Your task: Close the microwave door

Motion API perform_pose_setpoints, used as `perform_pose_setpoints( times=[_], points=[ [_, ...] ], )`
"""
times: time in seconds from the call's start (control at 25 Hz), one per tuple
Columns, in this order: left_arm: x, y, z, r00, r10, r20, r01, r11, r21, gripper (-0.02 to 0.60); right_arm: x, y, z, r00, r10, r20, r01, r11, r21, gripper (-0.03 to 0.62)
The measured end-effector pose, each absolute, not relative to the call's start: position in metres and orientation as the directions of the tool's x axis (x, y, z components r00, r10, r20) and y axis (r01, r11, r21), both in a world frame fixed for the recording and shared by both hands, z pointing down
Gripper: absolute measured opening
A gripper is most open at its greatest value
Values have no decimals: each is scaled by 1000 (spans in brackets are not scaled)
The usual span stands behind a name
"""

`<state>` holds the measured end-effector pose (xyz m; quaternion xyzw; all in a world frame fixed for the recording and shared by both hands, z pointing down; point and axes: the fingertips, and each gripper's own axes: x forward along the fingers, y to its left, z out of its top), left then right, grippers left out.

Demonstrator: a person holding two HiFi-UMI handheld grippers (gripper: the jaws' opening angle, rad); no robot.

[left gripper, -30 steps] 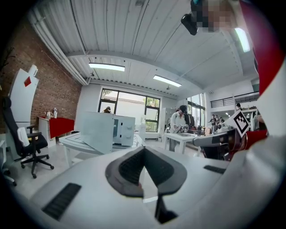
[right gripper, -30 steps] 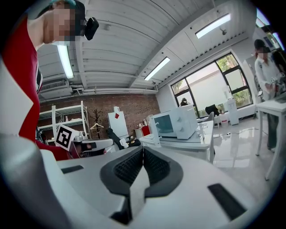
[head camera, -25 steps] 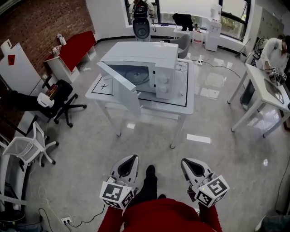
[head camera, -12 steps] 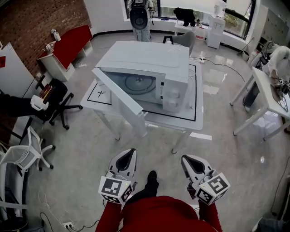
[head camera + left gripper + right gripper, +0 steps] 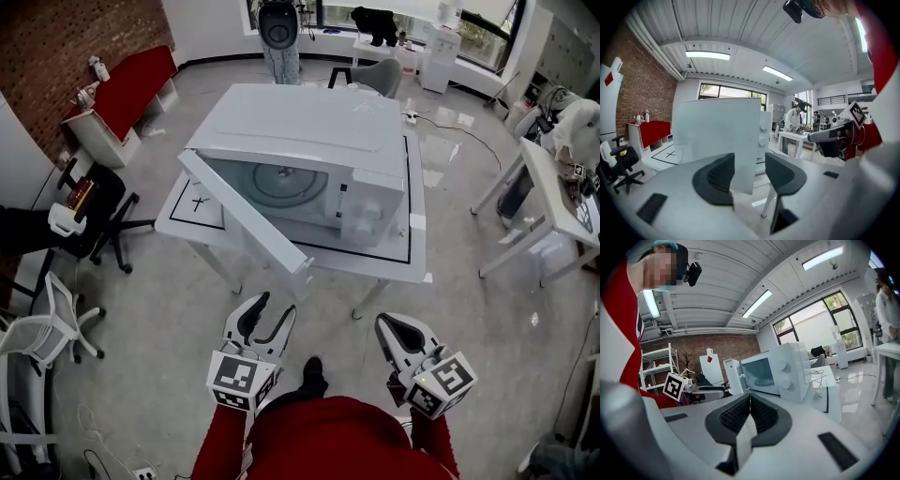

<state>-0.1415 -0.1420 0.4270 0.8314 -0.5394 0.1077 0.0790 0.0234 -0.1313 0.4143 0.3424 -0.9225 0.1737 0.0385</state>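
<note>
The person in the red top [image 5: 328, 439] is standing on the grey floor [image 5: 169, 309], holding both grippers low in front of the body and well short of the desk. The left gripper [image 5: 274, 306] is keeping its jaws released; they have just been opening, and nothing is sitting between them. In the left gripper view, the left gripper [image 5: 750, 161] is pointing toward the door [image 5: 719, 136], which is showing beyond the gap, well apart from the pads. The right gripper [image 5: 385, 325] is keeping its jaws clenched together on nothing, as the right gripper view is showing at its tips [image 5: 750, 398].

Past the grippers, the white desk [image 5: 398, 261] is carrying the white microwave [image 5: 309, 127], which is sitting inside a black rectangle outline on the desk top. The microwave's door [image 5: 246, 214] is hanging open, hinged on the left and swinging out over the near edge of the desk toward the person. The round glass plate [image 5: 279, 183] is showing inside the cavity, and the knobs [image 5: 362, 225] are sitting on the panel at the right.

Farther off, a black office chair [image 5: 94, 220] is standing at the left near a brick wall [image 5: 56, 56], and another person [image 5: 574, 127] is working at a second desk [image 5: 553, 197] on the right.
</note>
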Motion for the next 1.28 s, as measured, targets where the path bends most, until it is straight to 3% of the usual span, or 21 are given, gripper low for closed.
perform_pose_setpoints(
  times=[0.12,0.56,1.28],
  points=[
    [-141,-152,429,436,-852,289,-893,-450,22,218,22,-139,413,-754,-627,194,-655,697,-293,14],
    [-129,-180,430,538,-791,292,-835,-547,59,217,12,-166,408,-749,-638,178,-656,677,-332,14],
    [-106,-223,428,591,-764,259,-803,-588,97,216,6,-186,413,-711,-674,203,-701,652,-289,14]
  ],
)
